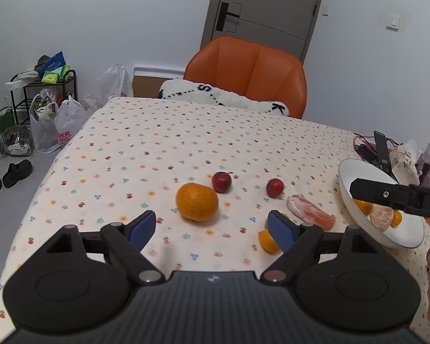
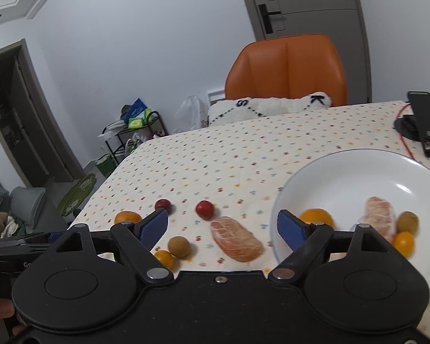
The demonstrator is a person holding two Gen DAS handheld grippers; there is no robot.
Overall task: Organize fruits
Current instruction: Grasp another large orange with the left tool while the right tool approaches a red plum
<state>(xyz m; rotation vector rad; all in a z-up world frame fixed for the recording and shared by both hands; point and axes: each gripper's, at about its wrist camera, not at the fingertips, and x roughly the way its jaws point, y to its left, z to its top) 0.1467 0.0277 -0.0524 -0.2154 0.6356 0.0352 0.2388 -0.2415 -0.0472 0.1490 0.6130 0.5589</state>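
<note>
I kept both the left hand-held gripper [image 1: 212,226] and right hand-held gripper [image 2: 223,226] wide and empty, ready to move loose fruit like the big orange [image 1: 197,205] into the white plate [image 2: 344,169].

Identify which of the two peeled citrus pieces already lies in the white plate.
The peeled piece inside the white plate, beside small yellow fruits; the other peeled piece lies on the tablecloth left of the plate.

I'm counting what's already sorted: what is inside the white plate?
In the white plate: an orange, a peeled segment, a brownish round fruit and a small yellow-orange fruit. The right gripper's body covers the plate's near edge.
</note>
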